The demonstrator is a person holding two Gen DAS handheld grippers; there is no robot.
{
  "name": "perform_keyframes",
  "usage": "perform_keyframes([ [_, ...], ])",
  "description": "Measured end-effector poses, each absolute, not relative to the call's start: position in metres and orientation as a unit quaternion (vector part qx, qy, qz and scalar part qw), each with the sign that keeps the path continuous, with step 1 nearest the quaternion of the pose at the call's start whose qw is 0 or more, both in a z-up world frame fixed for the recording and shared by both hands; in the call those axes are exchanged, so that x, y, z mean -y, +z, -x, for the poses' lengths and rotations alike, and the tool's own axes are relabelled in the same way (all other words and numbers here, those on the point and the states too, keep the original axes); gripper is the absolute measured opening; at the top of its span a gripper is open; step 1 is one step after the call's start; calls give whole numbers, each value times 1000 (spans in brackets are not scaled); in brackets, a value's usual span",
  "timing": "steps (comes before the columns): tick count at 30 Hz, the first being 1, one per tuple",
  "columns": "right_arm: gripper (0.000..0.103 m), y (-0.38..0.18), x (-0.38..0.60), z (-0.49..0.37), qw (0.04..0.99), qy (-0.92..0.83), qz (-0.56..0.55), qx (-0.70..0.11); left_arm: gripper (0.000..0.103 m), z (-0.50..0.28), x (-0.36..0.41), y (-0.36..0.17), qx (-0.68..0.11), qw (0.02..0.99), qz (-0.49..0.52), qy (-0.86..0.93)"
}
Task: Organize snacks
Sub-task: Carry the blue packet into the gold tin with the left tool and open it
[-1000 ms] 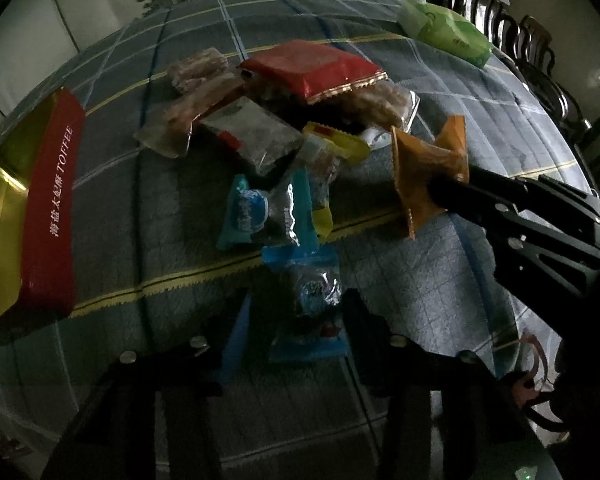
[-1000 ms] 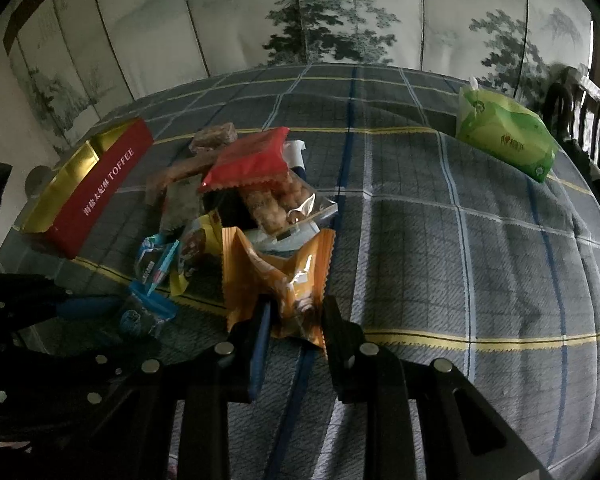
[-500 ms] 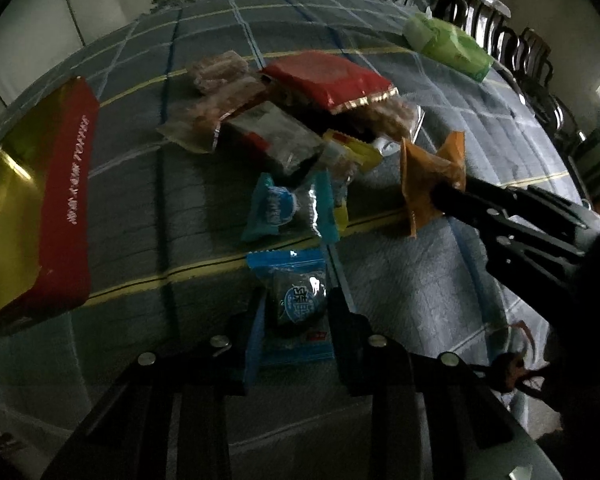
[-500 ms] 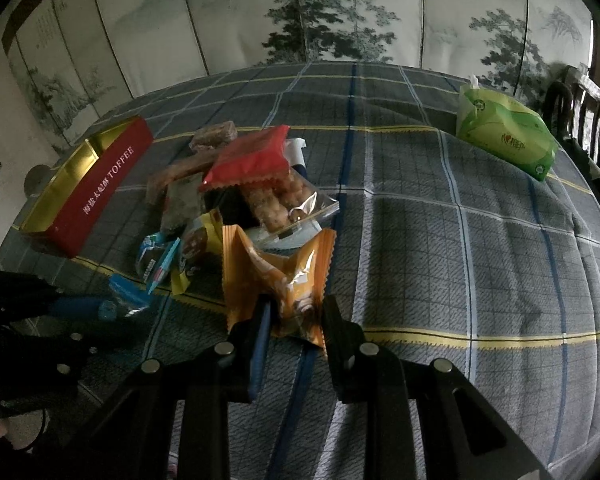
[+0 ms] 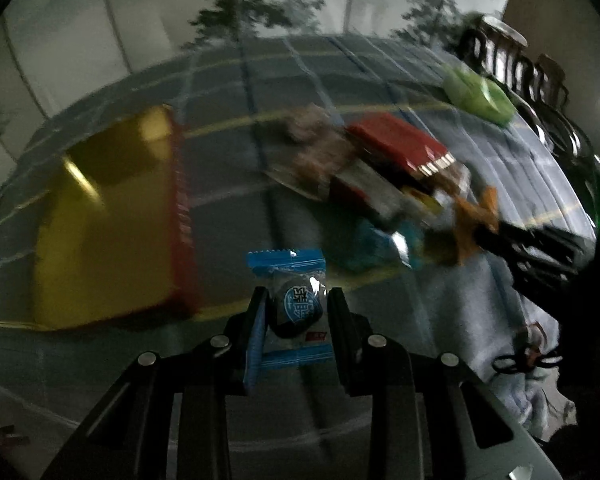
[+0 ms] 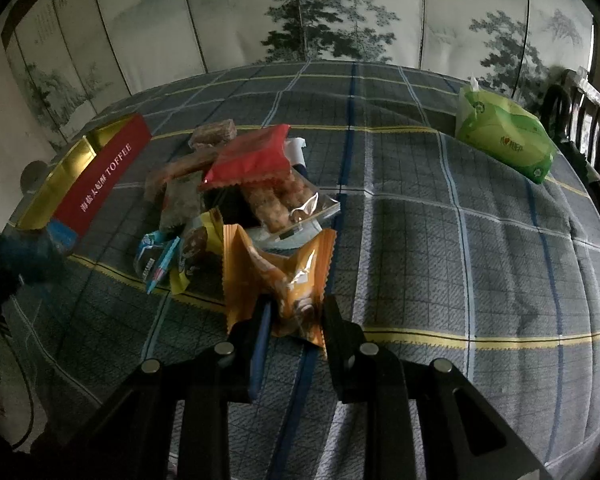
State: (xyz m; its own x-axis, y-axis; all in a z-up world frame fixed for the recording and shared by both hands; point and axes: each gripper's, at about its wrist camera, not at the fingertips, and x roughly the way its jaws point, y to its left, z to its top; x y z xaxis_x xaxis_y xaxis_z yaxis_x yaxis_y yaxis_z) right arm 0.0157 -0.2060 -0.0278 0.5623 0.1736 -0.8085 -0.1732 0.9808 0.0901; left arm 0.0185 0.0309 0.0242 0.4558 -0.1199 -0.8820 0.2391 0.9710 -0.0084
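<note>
The left wrist view is smeared by motion, so the snack pile on the far right reads only as blurred colours, and the print on the red toffee box cannot be read there. In the right wrist view the left gripper is a dark shape at the left edge, cut off by the frame.

The left gripper points steeply down, its fingers closed on a blue-wrapped candy, which hangs clear of the table just right of the box's near corner. The right gripper also tilts down, its fingers clamped on the near end of an orange snack packet; the rest of the packet lies against the near side of the pile.

The box sits open at the left, its gold inside showing. Within the pile, a red packet lies on top of a clear bag of brown bars, with teal and yellow wrappers at the near left. A green tissue pack rests well apart at the far right, near dark wooden chairs. A painted folding screen stands behind the table.
</note>
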Motion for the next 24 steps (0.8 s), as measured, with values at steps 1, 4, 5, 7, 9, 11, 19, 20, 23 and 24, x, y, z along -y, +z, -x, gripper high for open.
perform_keyframes([
  [1, 25, -28, 206, -16, 884, 97, 0, -458, 27, -22, -40, 28, -505, 856, -60, -92],
  [4, 25, -27, 204, -16, 883, 95, 3, -459, 27, -33, -64, 32, -496, 864, -65, -56],
  [5, 24, -26, 204, -15, 883, 95, 5, -459, 27, -38, -77, 31, -496, 865, -65, -39],
  [7, 24, -25, 204, -15, 883, 93, 6, -460, 27, -46, -96, 29, -498, 865, -62, -16],
  [9, 24, -25, 203, -14, 882, 91, 7, -462, 27, -54, -112, 23, -506, 861, -59, 3],
  [11, 24, -24, 204, -14, 882, 88, 9, -463, 27, -61, -127, 18, -511, 858, -57, 21],
  [19, 23, -12, 200, -11, 883, 81, 18, -461, 27, -75, -160, -4, -541, 840, -28, 38],
  [20, 23, -11, 199, -11, 884, 82, 18, -460, 27, -73, -162, -6, -543, 839, -28, 39],
  [23, 23, -7, 192, -11, 885, 86, 24, -457, 29, -73, -165, -11, -548, 835, -29, 36],
  [24, 23, -4, 189, -11, 886, 89, 26, -455, 30, -73, -165, -13, -550, 834, -30, 37],
])
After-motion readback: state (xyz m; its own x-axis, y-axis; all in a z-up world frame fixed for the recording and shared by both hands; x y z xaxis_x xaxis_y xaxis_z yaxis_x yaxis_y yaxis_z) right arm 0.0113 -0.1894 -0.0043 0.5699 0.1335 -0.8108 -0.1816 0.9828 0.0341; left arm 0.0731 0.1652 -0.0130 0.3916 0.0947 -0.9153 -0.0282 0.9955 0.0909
